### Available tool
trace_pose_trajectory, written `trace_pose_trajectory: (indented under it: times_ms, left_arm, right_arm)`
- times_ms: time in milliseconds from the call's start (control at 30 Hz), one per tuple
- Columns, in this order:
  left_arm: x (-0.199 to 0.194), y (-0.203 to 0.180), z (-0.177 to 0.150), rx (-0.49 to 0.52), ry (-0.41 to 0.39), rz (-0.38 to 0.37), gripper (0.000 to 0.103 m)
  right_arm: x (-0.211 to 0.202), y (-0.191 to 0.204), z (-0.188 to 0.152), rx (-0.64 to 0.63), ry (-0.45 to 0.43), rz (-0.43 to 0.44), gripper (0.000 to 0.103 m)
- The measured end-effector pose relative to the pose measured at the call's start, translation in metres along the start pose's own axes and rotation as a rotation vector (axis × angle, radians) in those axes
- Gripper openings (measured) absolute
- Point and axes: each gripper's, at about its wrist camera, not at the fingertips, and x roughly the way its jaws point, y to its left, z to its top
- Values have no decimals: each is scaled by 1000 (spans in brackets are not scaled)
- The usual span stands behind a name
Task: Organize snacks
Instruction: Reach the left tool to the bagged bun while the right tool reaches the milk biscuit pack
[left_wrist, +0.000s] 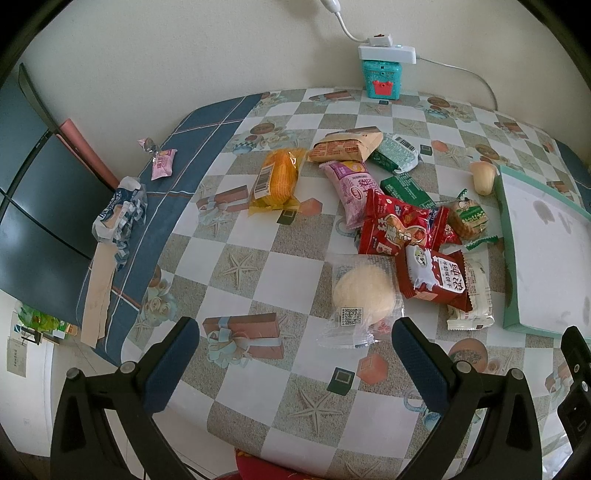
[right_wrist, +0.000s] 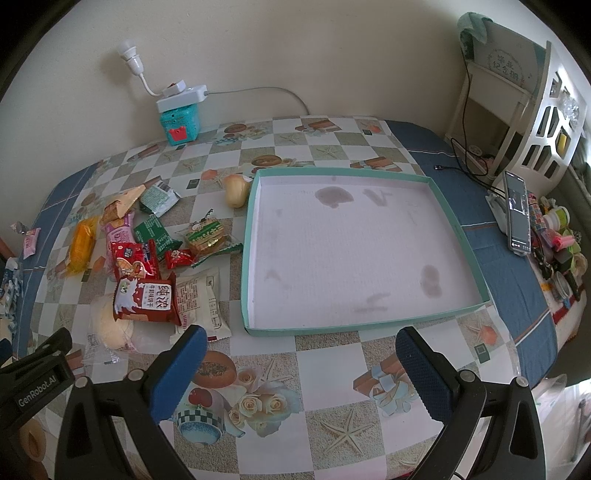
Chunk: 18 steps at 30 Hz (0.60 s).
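Hovering above the checkered tablecloth (right_wrist: 325, 373), we hold both tools with jaws spread wide and nothing between them: our left gripper (left_wrist: 295, 354) faces the snacks (left_wrist: 391, 221), its nearest being a clear-wrapped round cake (left_wrist: 360, 291), while our right gripper (right_wrist: 301, 363) faces the teal-rimmed tray (right_wrist: 458, 229) lying just beside that pile. A teal tin (right_wrist: 181, 123) stands by the far wall.

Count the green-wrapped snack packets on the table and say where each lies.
2. One light green packet lies at the far end of the pile, beside the tan packet. One dark green packet lies nearer, partly under the red packet. Others may be hidden.
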Motion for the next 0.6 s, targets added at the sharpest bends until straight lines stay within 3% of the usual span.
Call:
trace_pose_trajectory:
  times_ms: [200,300,600]
  left_arm:
    - [10,9,5,-27,28,-33,103]
    - [19,22,14,-77,46,-39,103]
    - [55,42,35,-189,138,-178,103]
  right_arm:
    - [1,6,5,-17,-17,1,103]
    - [6,18,15,-26,-11,43,103]
    - [41,69,29,-117,102,111,103]
